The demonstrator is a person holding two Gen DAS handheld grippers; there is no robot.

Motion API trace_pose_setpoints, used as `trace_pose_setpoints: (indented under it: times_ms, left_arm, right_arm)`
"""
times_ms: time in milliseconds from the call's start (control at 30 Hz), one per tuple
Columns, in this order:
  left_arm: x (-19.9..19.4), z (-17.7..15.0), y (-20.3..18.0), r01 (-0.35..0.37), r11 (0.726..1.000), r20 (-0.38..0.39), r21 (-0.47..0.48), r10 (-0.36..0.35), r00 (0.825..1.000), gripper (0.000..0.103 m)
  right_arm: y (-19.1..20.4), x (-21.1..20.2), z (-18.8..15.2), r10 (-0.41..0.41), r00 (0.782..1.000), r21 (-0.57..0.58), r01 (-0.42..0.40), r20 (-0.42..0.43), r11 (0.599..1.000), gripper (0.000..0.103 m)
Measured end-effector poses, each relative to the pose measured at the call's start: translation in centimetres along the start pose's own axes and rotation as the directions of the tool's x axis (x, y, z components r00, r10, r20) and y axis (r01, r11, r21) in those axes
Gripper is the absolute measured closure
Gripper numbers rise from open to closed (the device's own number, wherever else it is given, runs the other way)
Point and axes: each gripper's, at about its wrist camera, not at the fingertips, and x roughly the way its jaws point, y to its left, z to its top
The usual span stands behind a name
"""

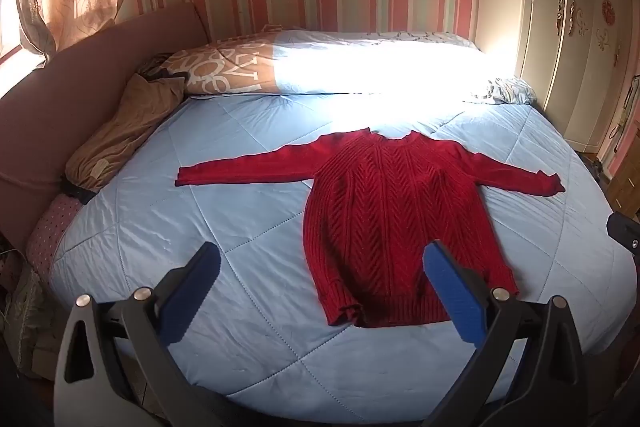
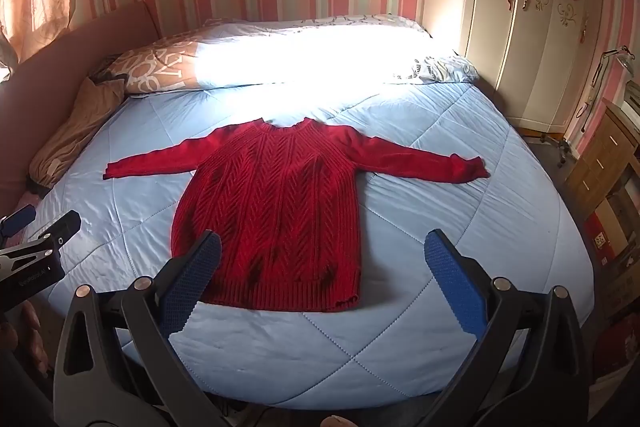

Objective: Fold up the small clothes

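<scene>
A small red knitted sweater (image 1: 396, 215) lies flat and face up on the light blue quilt (image 1: 208, 211), both sleeves spread out sideways, hem toward me. It also shows in the right wrist view (image 2: 276, 219). My left gripper (image 1: 320, 259) is open and empty, held above the near edge of the bed, in front of the sweater's hem. My right gripper (image 2: 322, 251) is open and empty, also before the hem. The left gripper's tip (image 2: 36, 231) shows at the left edge of the right wrist view.
Patterned pillows (image 1: 240, 67) lie along the far side of the bed in bright sun. A brown garment (image 1: 120, 135) lies by the pink headboard (image 1: 60, 99) on the left. A white wardrobe (image 2: 532, 19) and a wooden drawer unit (image 2: 600, 159) stand on the right.
</scene>
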Motion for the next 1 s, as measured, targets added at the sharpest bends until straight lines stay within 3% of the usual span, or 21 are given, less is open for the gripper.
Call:
trace_pose_setpoints:
  times_ms: [1000]
  left_arm:
    - [0.1, -0.5, 0.6, -0.009, 1.0, -0.023, 0.012, 0.009, 1.0, 0.001]
  right_arm:
    - [0.7, 0.7, -0.3, 0.004, 1.0, -0.007, -0.004, -0.014, 1.0, 0.003]
